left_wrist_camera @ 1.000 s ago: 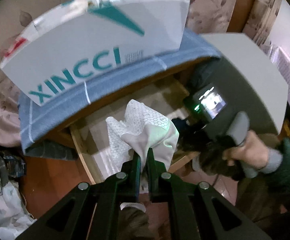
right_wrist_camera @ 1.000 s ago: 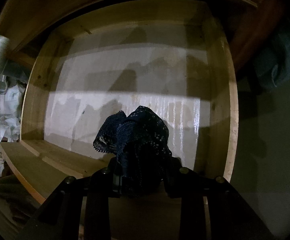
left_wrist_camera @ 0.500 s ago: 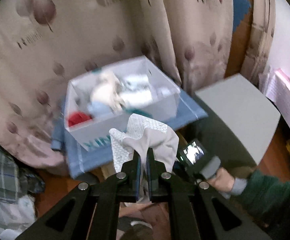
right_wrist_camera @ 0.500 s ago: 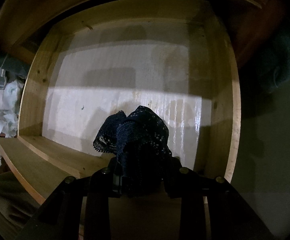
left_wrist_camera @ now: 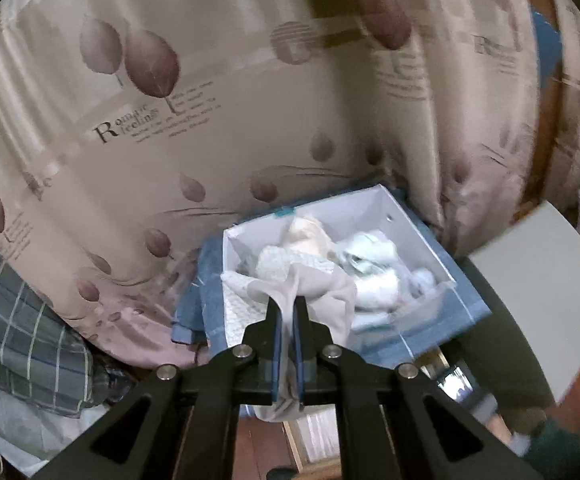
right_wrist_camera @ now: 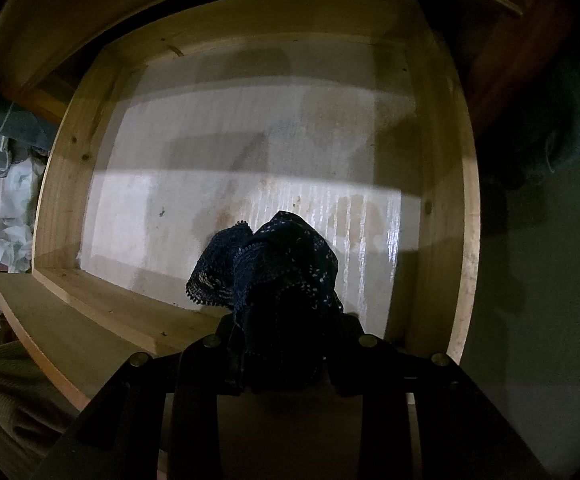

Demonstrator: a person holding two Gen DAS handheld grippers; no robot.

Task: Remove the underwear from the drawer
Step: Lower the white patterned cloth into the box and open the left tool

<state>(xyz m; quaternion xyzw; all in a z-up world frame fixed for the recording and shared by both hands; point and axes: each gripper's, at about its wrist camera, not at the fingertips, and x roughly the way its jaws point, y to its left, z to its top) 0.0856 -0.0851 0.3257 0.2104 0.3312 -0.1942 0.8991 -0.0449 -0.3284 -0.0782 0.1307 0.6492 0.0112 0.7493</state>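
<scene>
Pale underwear (left_wrist_camera: 309, 292) clamped in left gripper (left_wrist_camera: 286, 312) fingers, white box (left_wrist_camera: 421, 236) just ahead; right gripper (right_wrist_camera: 286, 344) fingers clamp dark lace underwear (right_wrist_camera: 274, 264) above drawer (right_wrist_camera: 449, 208).

Tree-printed beige curtain (left_wrist_camera: 218, 128) behind, reddish wood floor (left_wrist_camera: 266, 450) below.

My right gripper (right_wrist_camera: 286, 320) is clamped on a bunched dark blue lace underwear (right_wrist_camera: 274, 264), and past the jaws lies the wooden drawer (right_wrist_camera: 433, 184) with its pale bare floor.
</scene>
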